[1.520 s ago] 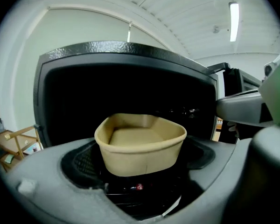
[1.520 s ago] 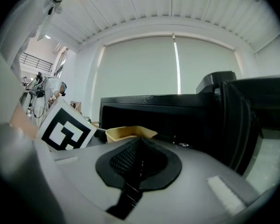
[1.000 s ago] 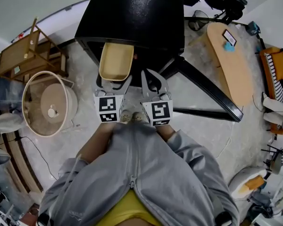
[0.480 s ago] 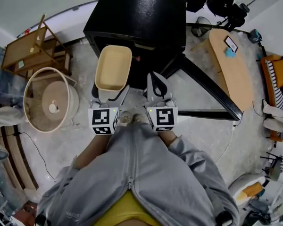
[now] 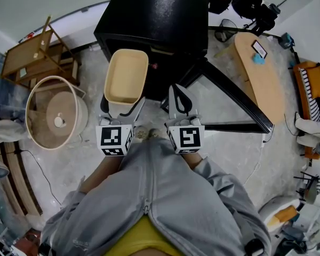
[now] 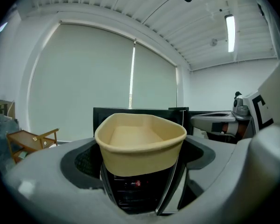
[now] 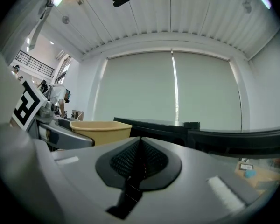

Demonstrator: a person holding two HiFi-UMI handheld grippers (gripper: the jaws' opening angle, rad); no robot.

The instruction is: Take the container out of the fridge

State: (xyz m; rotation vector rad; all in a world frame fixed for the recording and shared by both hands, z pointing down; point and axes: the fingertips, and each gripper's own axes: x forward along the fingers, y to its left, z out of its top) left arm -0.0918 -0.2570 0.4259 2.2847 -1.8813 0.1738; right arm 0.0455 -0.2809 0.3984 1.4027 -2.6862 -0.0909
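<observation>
container [image 5: 126, 79]: tan, empty, just near of black fridge [image 5: 154, 20]
left gripper [image 5: 122, 104]: clamped on container's near end
right gripper [image 5: 180, 96]: jaws together, empty

Your left gripper [image 5: 122, 103] holds the container [image 5: 126, 74] just before the fridge [image 5: 154, 15]; your right gripper [image 5: 179, 90] sits beside it, to the right, with the fridge door [image 5: 234, 98] further right.
</observation>
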